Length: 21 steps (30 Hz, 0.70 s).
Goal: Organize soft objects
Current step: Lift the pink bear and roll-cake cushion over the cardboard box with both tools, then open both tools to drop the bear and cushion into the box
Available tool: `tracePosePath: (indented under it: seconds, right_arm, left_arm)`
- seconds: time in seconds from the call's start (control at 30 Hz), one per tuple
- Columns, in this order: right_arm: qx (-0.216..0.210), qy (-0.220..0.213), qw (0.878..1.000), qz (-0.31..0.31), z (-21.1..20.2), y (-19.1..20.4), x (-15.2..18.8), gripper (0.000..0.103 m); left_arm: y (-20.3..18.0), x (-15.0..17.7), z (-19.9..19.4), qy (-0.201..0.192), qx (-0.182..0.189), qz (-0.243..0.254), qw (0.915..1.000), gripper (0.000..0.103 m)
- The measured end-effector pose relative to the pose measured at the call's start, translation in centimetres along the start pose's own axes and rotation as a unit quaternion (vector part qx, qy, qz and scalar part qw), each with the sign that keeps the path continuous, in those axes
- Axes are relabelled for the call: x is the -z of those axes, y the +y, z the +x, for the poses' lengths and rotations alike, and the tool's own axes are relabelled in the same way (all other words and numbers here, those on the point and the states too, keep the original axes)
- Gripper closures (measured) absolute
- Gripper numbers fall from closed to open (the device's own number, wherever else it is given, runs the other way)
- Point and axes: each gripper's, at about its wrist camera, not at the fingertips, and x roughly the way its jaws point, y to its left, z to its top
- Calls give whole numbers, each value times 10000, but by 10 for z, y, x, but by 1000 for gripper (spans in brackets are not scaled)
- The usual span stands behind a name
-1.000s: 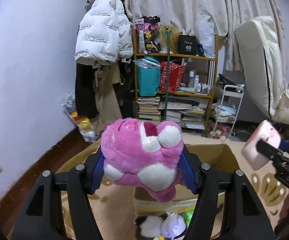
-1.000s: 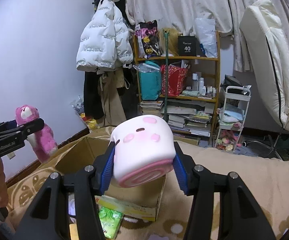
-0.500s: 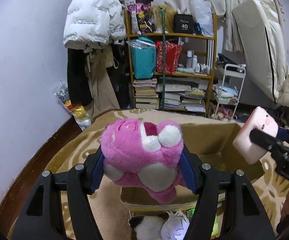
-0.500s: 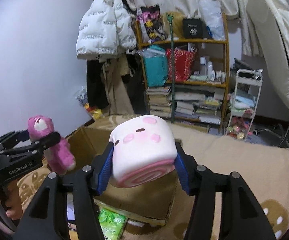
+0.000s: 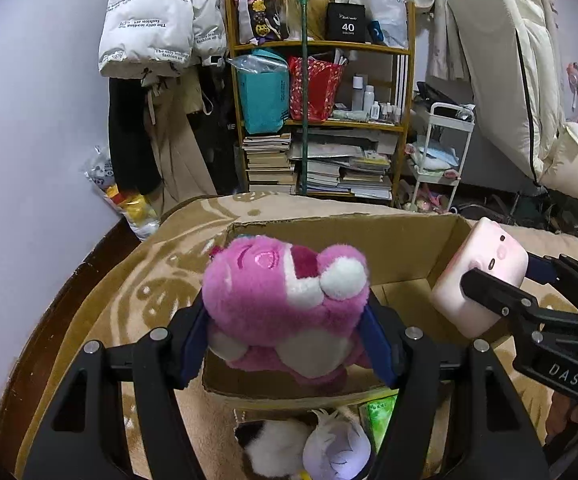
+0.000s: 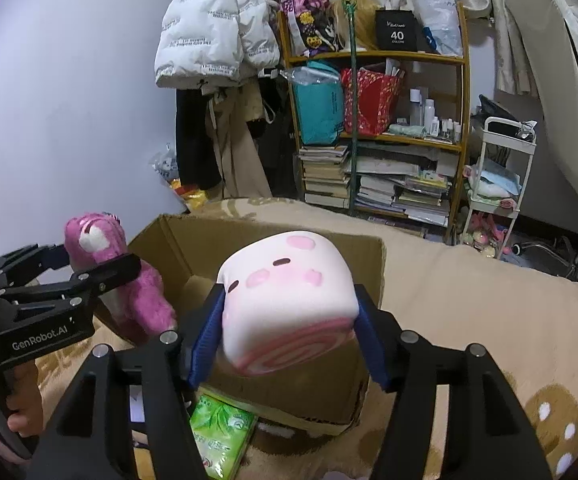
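Note:
My left gripper [image 5: 287, 312] is shut on a fluffy pink bear [image 5: 281, 280], held over the near part of an open cardboard box [image 5: 409, 248]. At the right edge of that view, the right gripper [image 5: 497, 272] carries a pale pink cube plush [image 5: 485, 248] over the box's right wall. Seen from the right wrist, the right gripper [image 6: 289, 296] has its jaws opening, and the blue pads still press the sides of the cube plush [image 6: 289, 280] above the box [image 6: 193, 240]. The left gripper [image 6: 97, 258] with the bear [image 6: 149, 300] is at the left.
A green tissue pack [image 6: 221, 432] and a white and purple plush [image 5: 337, 448] lie on the beige blanket in front of the box. Behind it stand a crowded bookshelf [image 5: 321, 120], hanging coats [image 5: 149, 32] and a white trolley [image 5: 445, 152]. A hand [image 6: 21, 408] grips the left tool.
Both grippers have come down and tilted toward the box, which now fills more of each view. The right jaws have spread a little and the cube plush has widened between them.

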Motion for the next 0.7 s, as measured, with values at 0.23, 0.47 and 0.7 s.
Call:
tracePosePath:
  seconds: [0.23,0.47,0.7]
  right_arm:
    - [-23,126,9999,-104,6,5,3,37]
    - [-17,191,9997,-119,10,5,5,37]
    - [-62,233,9997,-56,12,3,5,34]
  left_arm:
    - [-3,6,7,175,-7,49,9998,37]
    - [-5,9,10,244,-4,132,9996,37]
    - [-5,10,15,333,-10,128,9994,31]
